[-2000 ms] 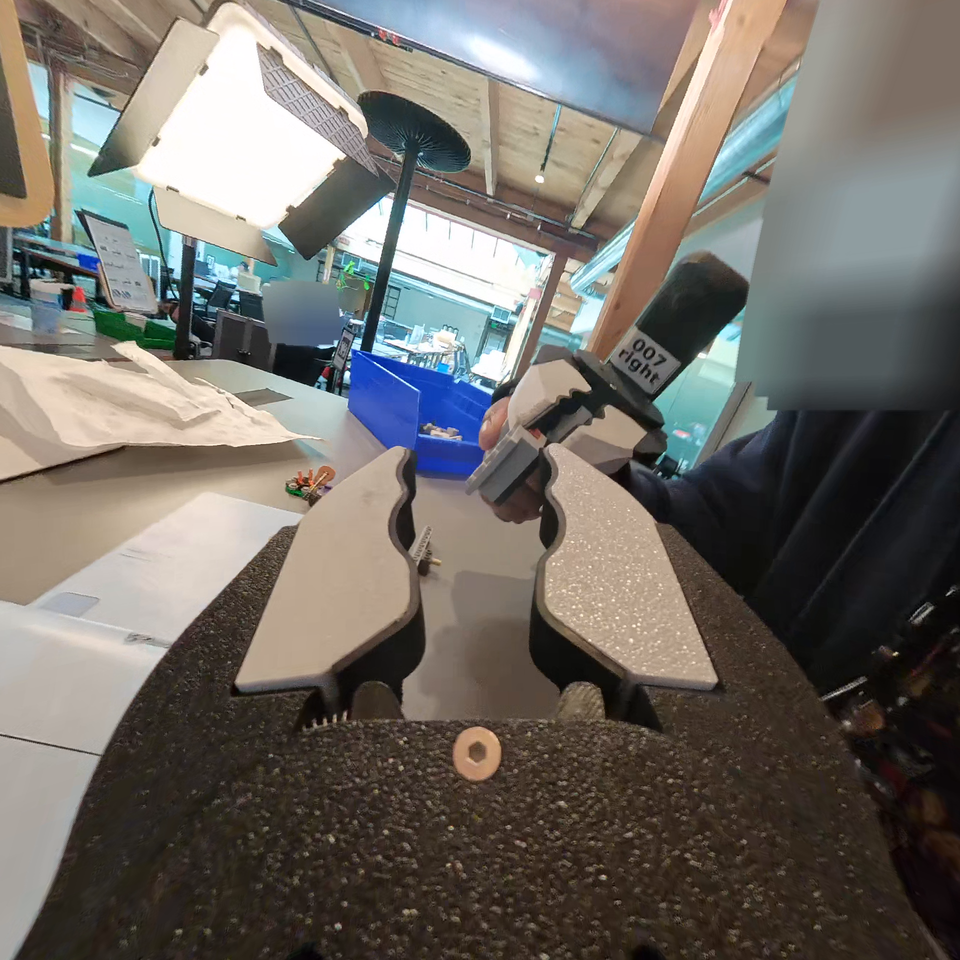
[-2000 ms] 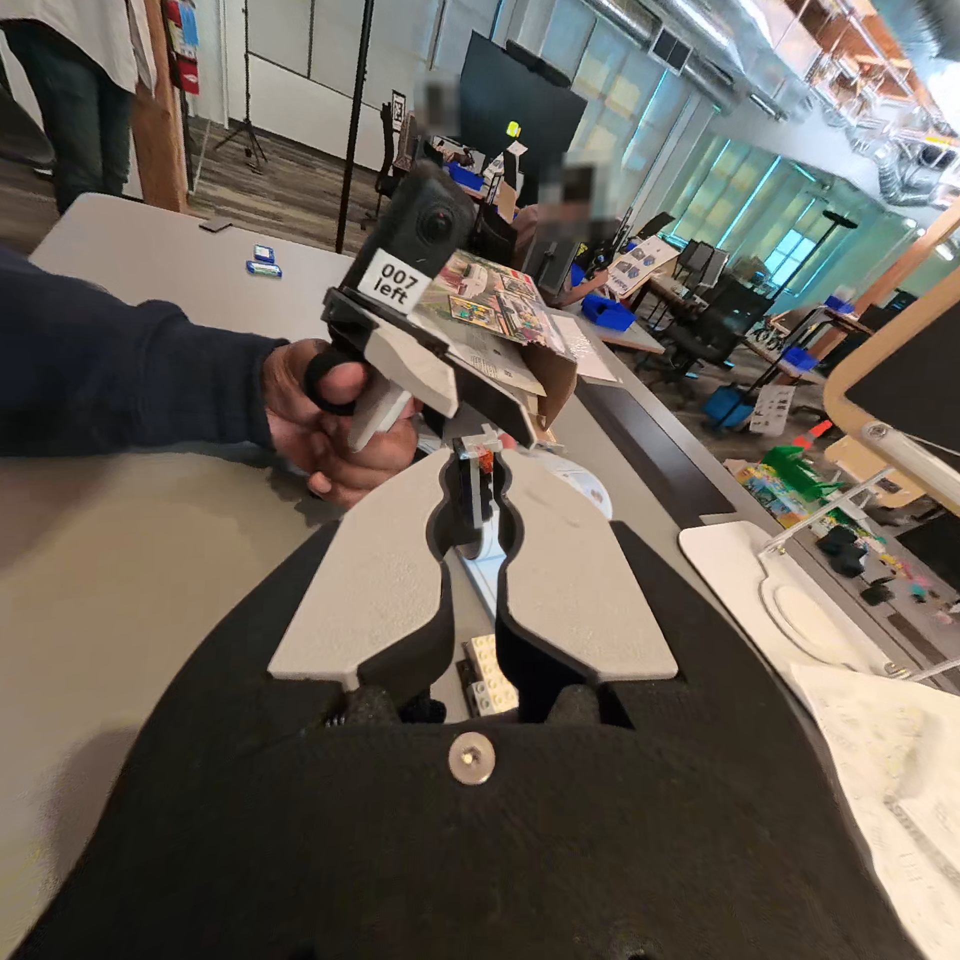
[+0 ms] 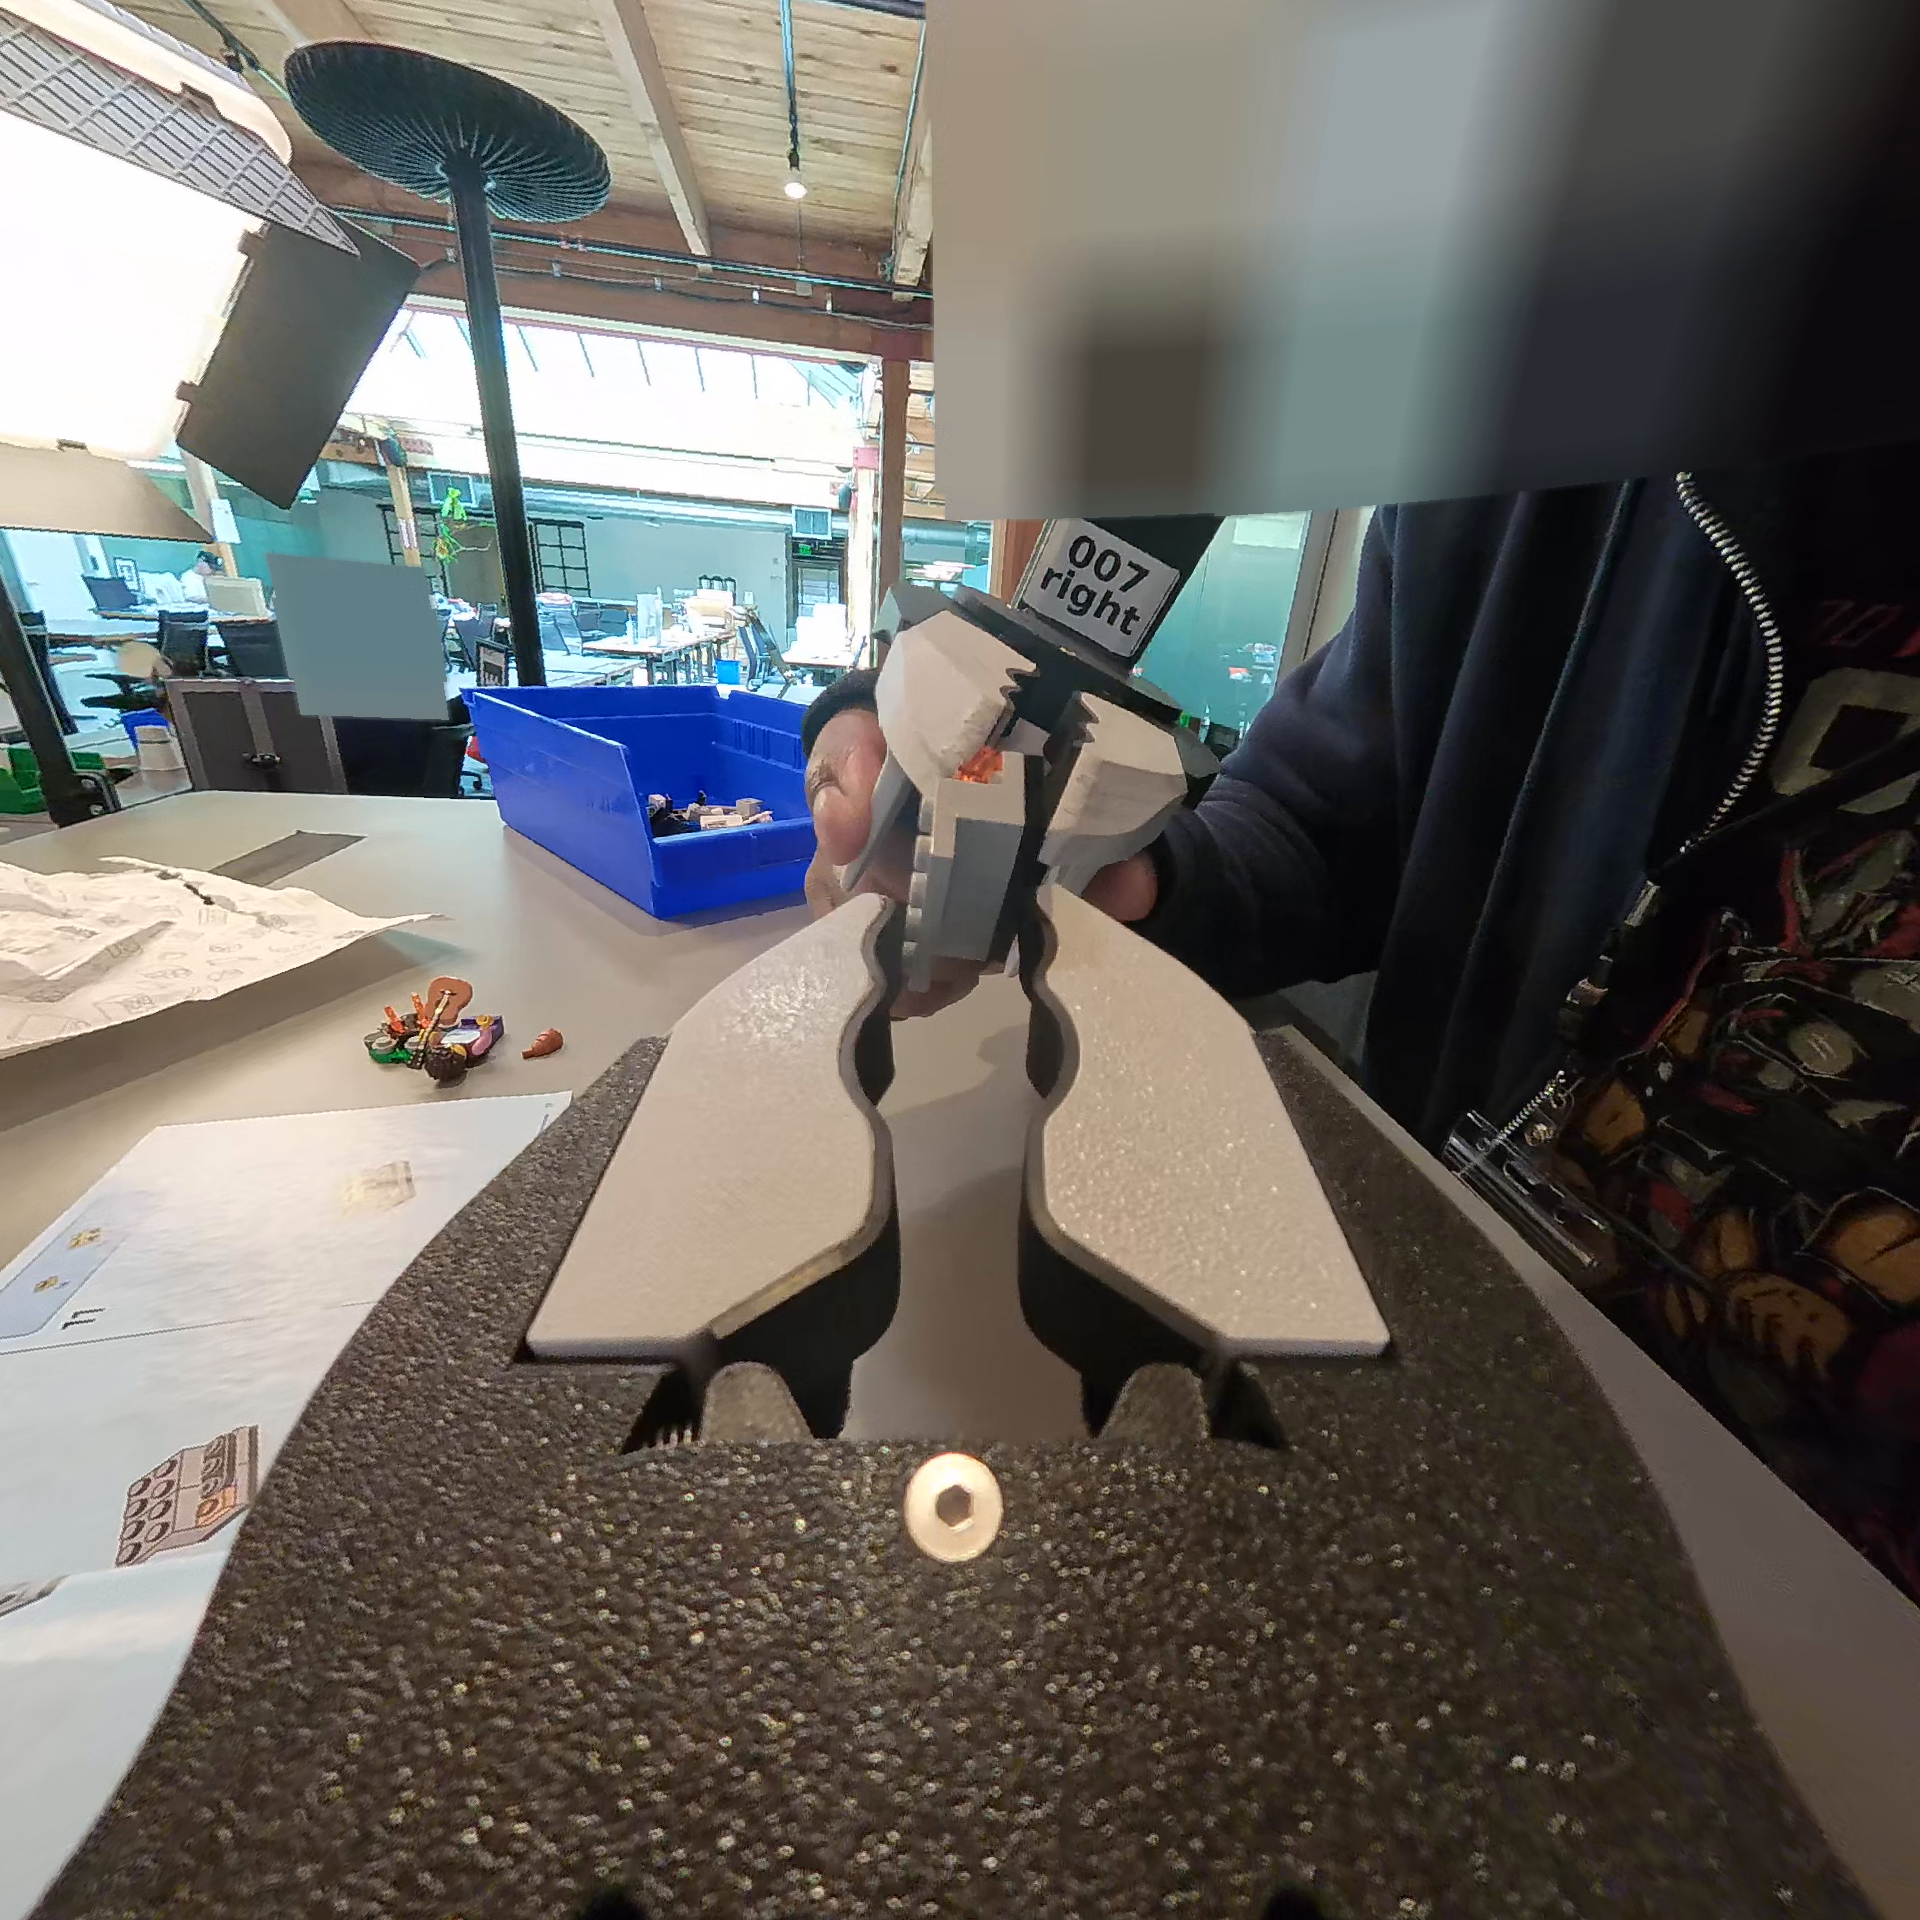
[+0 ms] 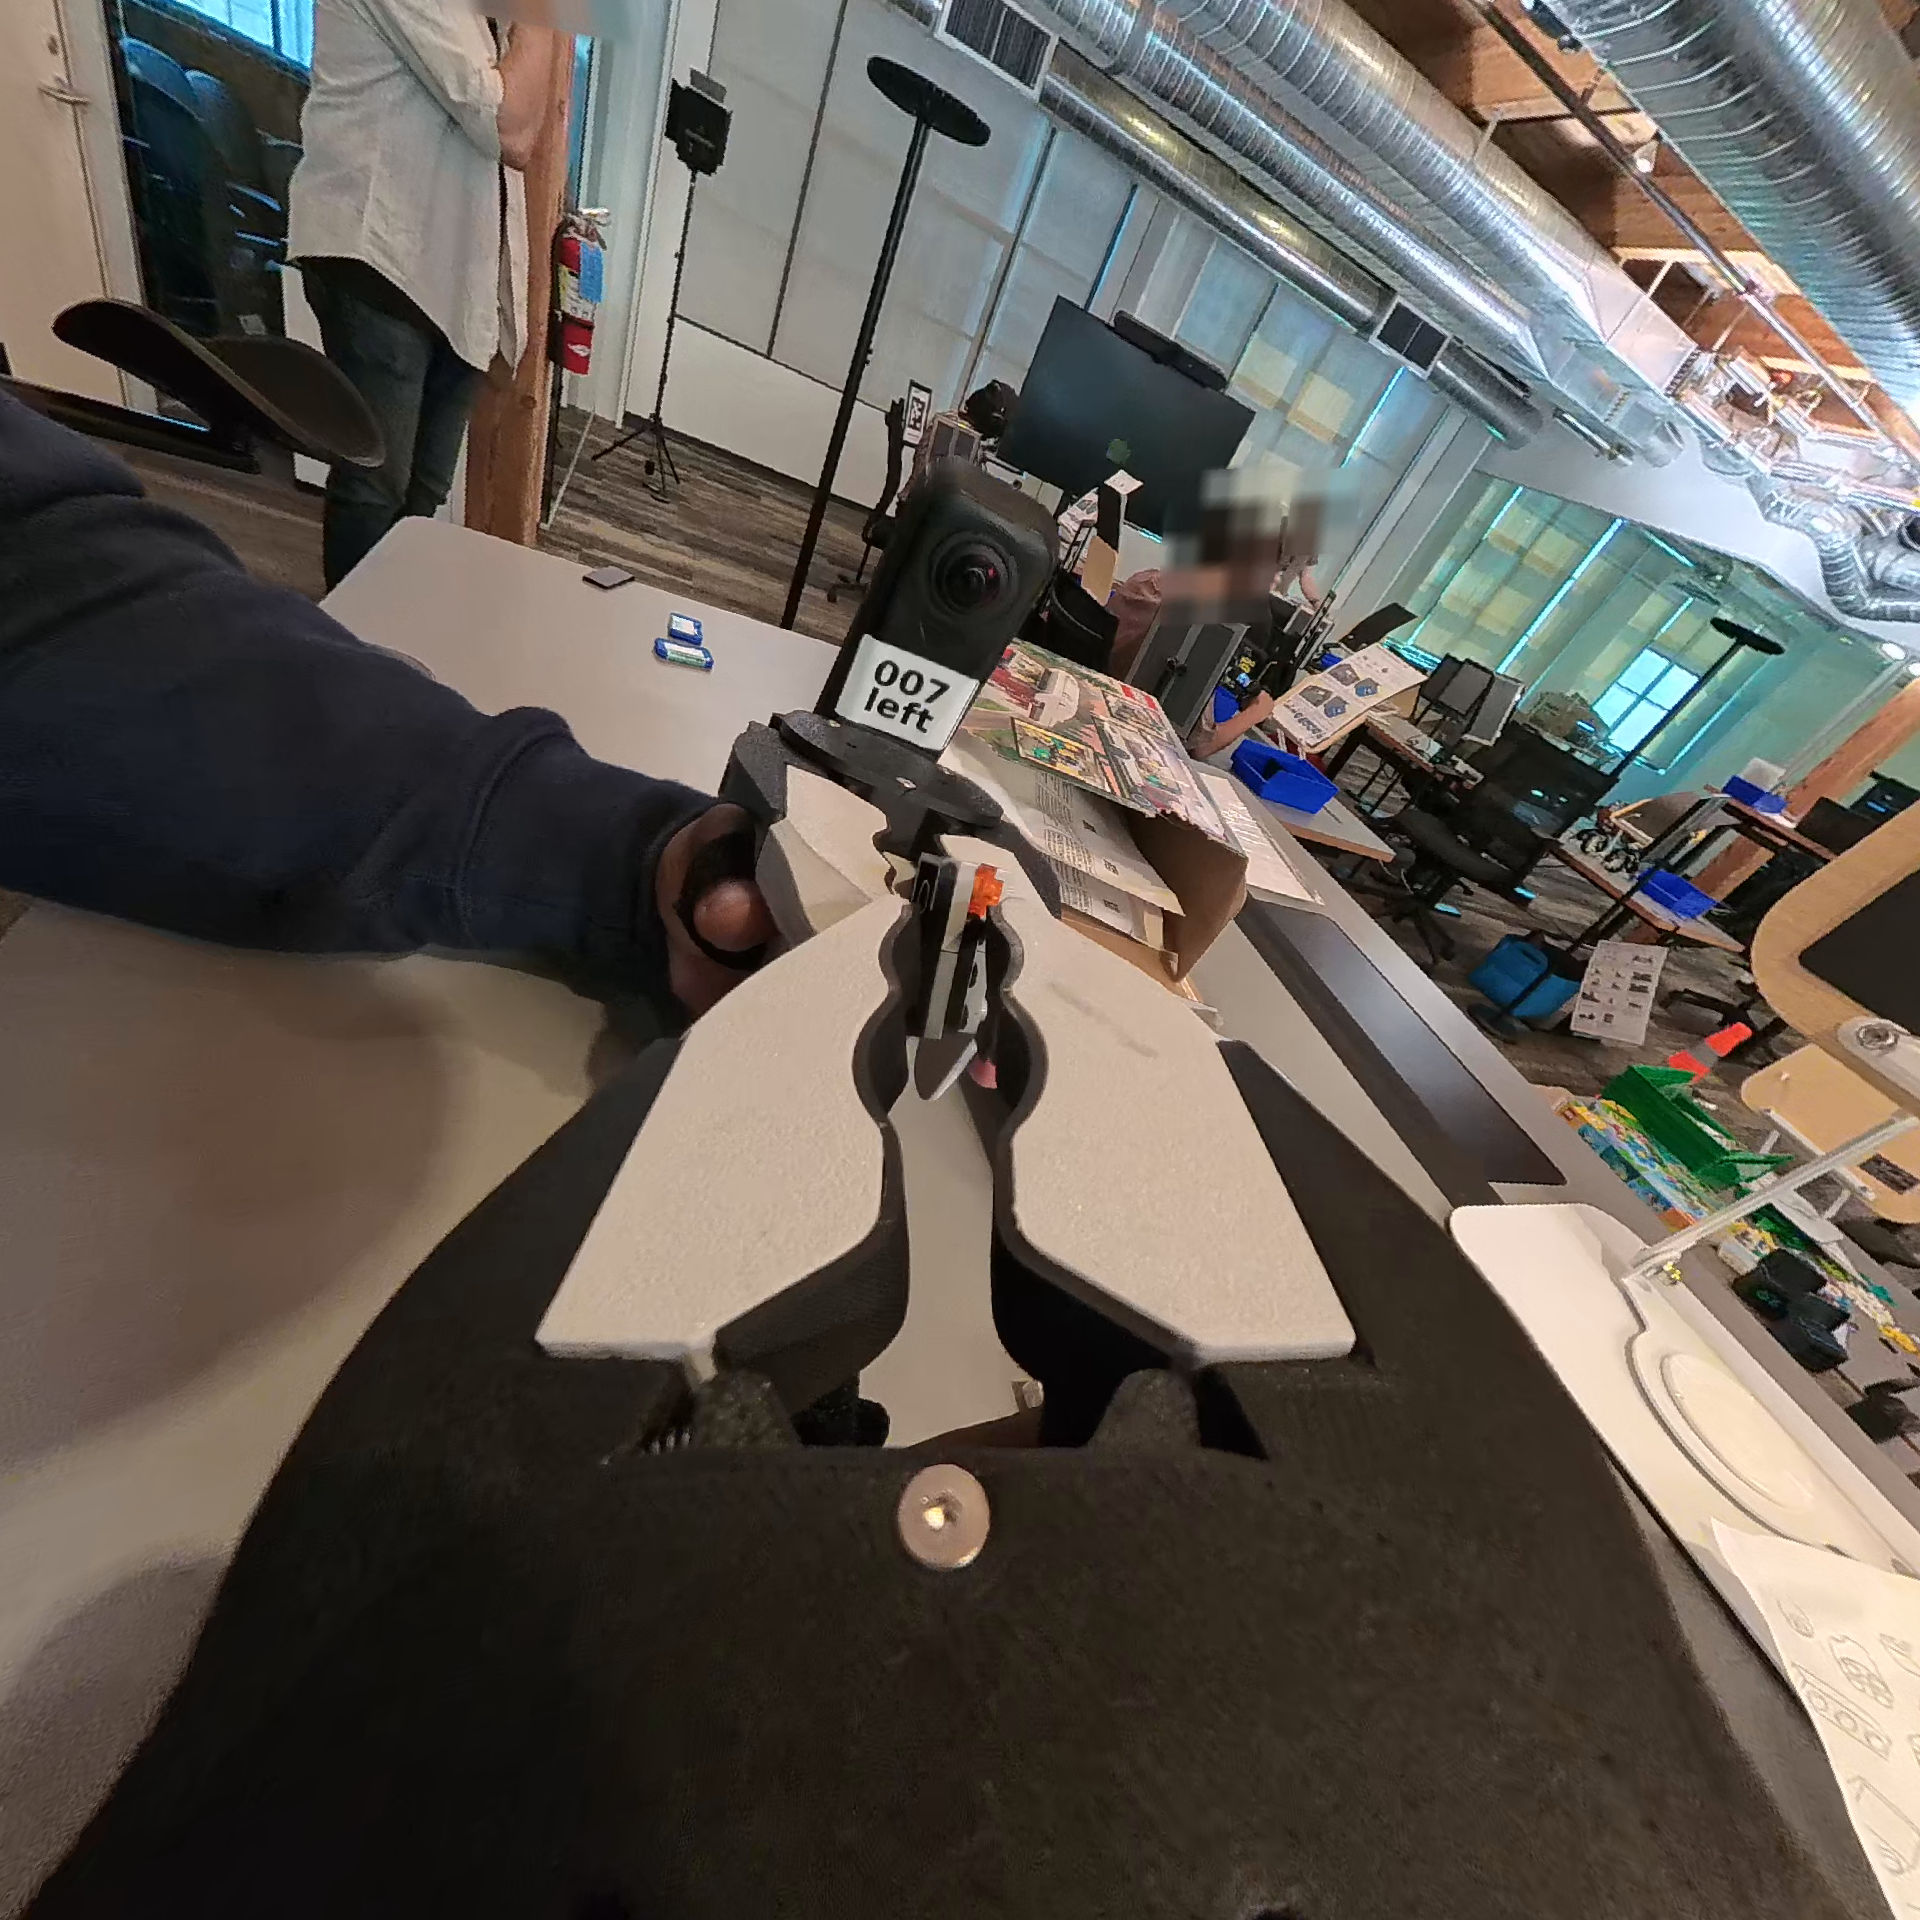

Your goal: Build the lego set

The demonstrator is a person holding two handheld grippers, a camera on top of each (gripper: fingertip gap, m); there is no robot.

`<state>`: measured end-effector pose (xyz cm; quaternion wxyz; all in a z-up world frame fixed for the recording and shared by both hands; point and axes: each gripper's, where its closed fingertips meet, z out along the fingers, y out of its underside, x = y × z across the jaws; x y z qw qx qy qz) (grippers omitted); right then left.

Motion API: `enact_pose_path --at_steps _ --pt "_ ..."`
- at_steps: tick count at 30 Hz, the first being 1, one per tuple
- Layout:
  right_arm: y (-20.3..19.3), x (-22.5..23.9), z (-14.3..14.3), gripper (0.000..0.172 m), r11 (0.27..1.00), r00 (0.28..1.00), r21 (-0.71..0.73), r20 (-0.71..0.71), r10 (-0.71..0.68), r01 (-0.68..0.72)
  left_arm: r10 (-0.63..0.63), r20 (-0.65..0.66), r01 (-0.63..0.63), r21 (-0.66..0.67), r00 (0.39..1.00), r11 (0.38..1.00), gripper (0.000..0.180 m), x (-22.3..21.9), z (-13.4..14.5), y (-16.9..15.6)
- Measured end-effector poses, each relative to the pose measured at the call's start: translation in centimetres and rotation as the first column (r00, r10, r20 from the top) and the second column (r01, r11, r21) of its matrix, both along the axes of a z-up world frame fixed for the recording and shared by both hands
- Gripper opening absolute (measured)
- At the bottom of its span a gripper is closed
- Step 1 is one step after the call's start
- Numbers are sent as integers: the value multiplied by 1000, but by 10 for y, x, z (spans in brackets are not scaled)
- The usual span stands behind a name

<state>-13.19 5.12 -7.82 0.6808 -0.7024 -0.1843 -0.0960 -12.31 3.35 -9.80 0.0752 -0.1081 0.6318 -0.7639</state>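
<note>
A small brick assembly, grey and black with an orange piece at its top, is held in the air above the grey table. My right gripper is shut on it; the assembly stands upright between its pads. In the left wrist view the right gripper comes from the far side, in a person's hand. My left gripper has its tips on both sides of the assembly's lower end, pads against it. In the right wrist view the left gripper sits just behind the assembly.
A blue bin with loose bricks stands at the back. A pile of small coloured pieces and instruction sheets lie at the left. A cardboard box and a white tray are at the right. The person's dark sleeve reaches in. Left and right tips are no more than a few centimetres apart.
The left gripper's jaws have narrowed from wide open onto the assembly. The two grippers have come together, and the right gripper still holds the assembly.
</note>
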Motion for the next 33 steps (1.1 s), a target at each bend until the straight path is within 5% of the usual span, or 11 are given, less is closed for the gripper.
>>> enact_pose_path --at_steps 19,25,33 --pt "-5 10 -7 10 1000 1000 5 8 -2 2 149 153 -164 87 977 983 28 3 6 8" --pt "-6 11 -18 10 997 989 -72 148 -24 35 224 310 -297 212 924 931 28 3 6 7" --pt "-8 10 -27 10 991 976 -129 220 -3 32 207 364 -321 289 908 902 21 0 0 4"
